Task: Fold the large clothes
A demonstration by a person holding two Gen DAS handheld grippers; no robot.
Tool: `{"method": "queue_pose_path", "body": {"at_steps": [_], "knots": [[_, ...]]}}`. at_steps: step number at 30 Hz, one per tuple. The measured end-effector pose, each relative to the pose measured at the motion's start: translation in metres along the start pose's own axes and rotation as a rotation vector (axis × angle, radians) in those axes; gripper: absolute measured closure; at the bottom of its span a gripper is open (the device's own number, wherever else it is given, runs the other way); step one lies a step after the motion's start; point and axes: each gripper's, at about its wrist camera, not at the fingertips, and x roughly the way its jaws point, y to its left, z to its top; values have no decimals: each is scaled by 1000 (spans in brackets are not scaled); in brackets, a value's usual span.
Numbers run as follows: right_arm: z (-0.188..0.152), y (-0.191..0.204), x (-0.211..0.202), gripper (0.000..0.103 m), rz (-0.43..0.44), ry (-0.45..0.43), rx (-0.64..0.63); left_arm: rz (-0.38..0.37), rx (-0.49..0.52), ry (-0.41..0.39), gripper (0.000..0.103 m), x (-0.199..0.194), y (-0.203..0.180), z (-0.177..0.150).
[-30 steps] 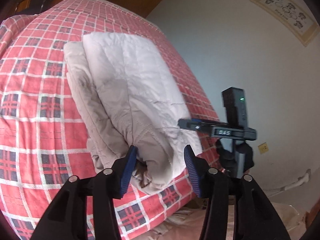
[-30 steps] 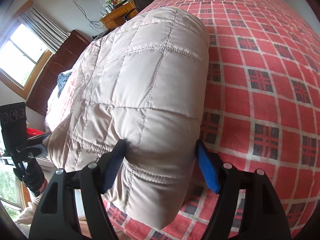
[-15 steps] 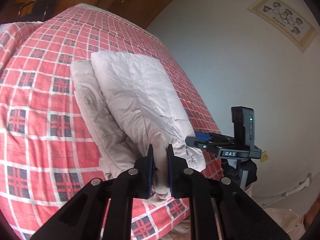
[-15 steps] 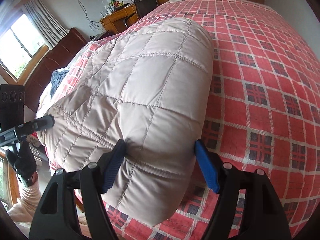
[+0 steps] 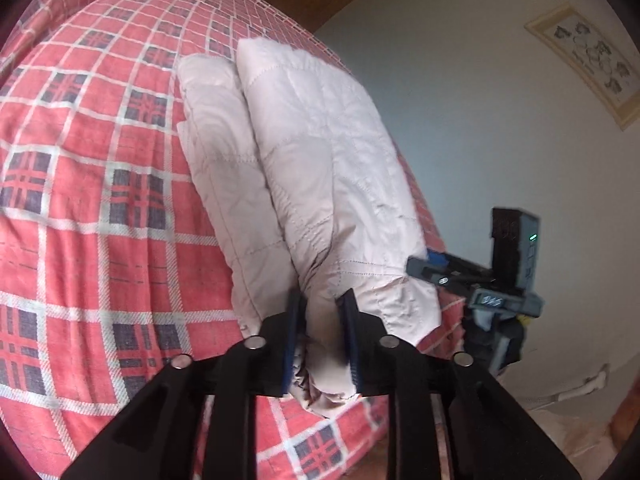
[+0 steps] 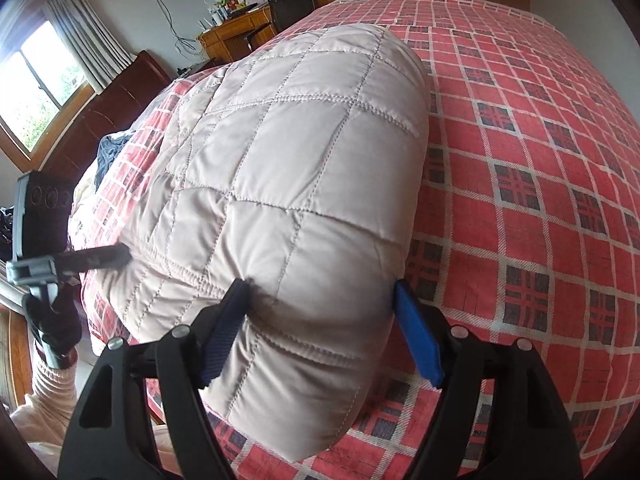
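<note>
Two grippers are at the near end of a puffy quilted jacket that lies folded on a bed with a red checked bedspread. The jacket is near the edge of the bed, doubled over so that one thick layer rests on another.

The left gripper has its blue pads squeezed close together on a bunched bit of the jacket's near edge. The cloth pokes out between them, so it is holding the jacket tight.

The right gripper is spread wide. Its two blue pads sit on either side of the fat rounded end of the jacket, and the left pad presses a dent into it. It is not pinching yet, I think.

It looks like the jacket is already folded at least once, and the person is getting a hold for the next fold. Next, the right gripper needs to close on its end. Then both can lift together, evenly, because the slippery puffy cloth may spring open.
</note>
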Motion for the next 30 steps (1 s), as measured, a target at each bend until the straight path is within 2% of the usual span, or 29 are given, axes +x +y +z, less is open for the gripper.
{"method": "queue_pose_path", "body": {"at_steps": [4, 7, 16, 22, 24, 25, 27, 30], "knots": [[0, -1, 0, 29, 2, 0, -1, 43, 26, -81, 62, -31, -5, 15], [0, -2, 1, 29, 5, 0, -1, 98, 35, -112, 60, -37, -4, 36], [1, -4, 2, 29, 11, 2, 1, 129, -17, -94, 56, -9, 14, 107], [2, -3, 2, 29, 7, 8, -6, 82, -41, -73, 55, 14, 18, 131], [3, -2, 2, 29, 5, 10, -6, 96, -41, -61, 58, 25, 17, 137], [3, -2, 2, 29, 4, 9, -6, 104, -41, -60, 73, 29, 17, 139], [4, -3, 1, 29, 2, 6, -1, 91, -43, -57, 89, 35, 16, 143], [5, -2, -3, 29, 7, -3, 3, 20, -41, -91, 93, 24, 6, 150]]}}
